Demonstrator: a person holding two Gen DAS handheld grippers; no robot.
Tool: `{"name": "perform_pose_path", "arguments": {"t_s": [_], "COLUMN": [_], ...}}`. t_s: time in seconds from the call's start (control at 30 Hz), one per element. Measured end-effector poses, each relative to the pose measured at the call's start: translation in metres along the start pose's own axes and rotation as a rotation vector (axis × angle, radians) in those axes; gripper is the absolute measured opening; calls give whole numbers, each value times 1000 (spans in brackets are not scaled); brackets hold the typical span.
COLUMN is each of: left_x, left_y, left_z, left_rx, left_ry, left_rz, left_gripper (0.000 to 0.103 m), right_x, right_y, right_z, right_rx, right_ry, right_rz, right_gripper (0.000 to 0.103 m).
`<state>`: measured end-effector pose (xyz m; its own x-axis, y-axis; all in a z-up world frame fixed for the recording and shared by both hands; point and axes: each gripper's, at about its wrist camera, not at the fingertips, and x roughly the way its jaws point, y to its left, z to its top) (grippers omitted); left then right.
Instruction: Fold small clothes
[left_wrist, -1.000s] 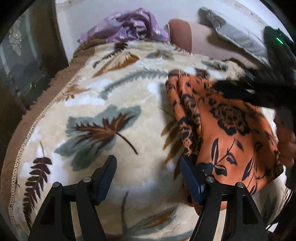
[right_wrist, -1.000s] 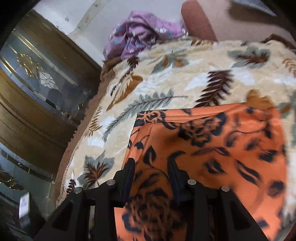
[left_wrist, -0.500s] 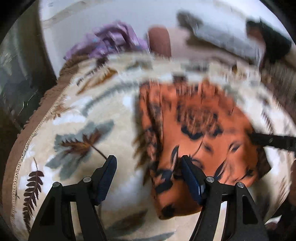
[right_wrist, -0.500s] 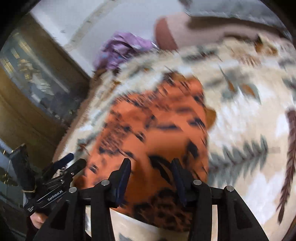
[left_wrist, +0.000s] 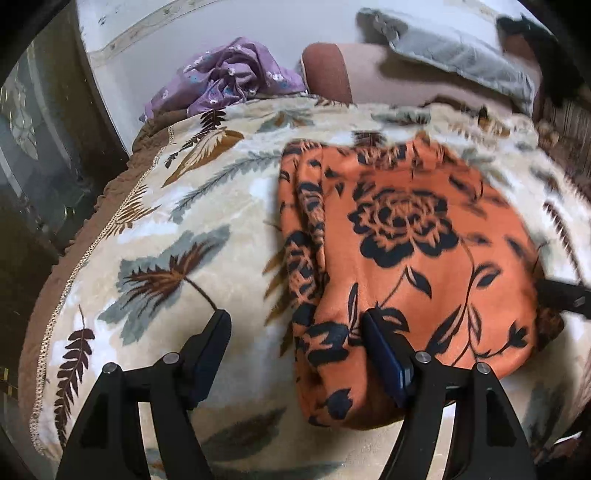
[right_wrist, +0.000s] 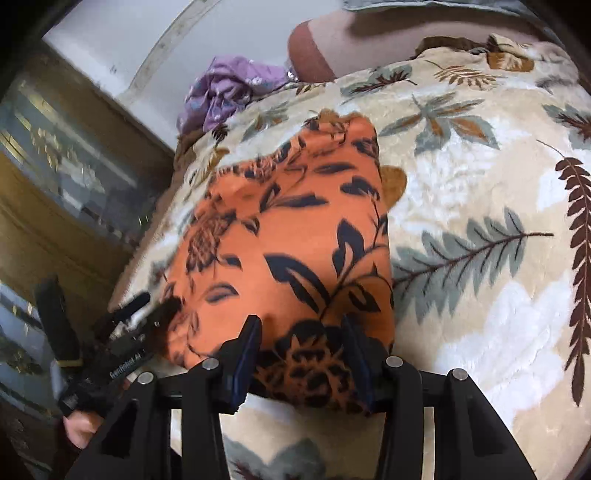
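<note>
A folded orange garment with black flowers lies flat on the leaf-patterned blanket. My left gripper stands open over the garment's lower left corner, one finger above the cloth and the other above the blanket. In the right wrist view the same garment runs away from my right gripper. Its jaws stand apart above the near edge without pinching the cloth. One right fingertip shows at the garment's right side. The left gripper shows at the garment's left corner.
A crumpled purple garment sits at the far end of the blanket, beside a brown bolster and a grey pillow. A dark wood and glass cabinet stands close along the blanket's left edge.
The right gripper has drawn off the top of the garment to its right side, and its jaws have widened a little. The left gripper has shifted slightly; the garment now lies flat.
</note>
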<state>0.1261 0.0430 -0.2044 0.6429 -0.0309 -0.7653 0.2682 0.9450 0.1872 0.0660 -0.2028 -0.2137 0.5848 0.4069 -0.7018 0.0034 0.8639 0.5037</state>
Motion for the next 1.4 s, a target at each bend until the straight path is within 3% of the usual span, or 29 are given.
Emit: {"name": "perform_pose_path", "arguments": {"t_s": [0.17, 0.23, 0.37, 0.73, 1.1, 1.4], "left_x": [-14, -28, -56, -125, -146, -131], "left_y": [-7, -7, -7, -12, -17, -14], "left_z": [0, 0, 3, 22, 26, 25], "left_rx": [-7, -25, -87, -140, -137, -133], "left_ry": [-13, -31, -61, -160, -178, -151], "left_rz": [64, 51, 23, 34, 55, 65], "left_gripper": [74, 74, 74, 74, 78, 78], "right_x": [-26, -41, -72, -109, -127, -119], "right_y": [-1, -3, -11, -12, -1, -3], "right_z": [1, -1, -4, -8, -10, -9], "right_rx": [20, 13, 33, 44, 11, 31], "right_ry": [0, -29, -90, -153, -186, -161], "right_rz": [36, 46, 78, 138, 150, 148], "right_gripper": [49, 50, 60, 61, 62, 62]}}
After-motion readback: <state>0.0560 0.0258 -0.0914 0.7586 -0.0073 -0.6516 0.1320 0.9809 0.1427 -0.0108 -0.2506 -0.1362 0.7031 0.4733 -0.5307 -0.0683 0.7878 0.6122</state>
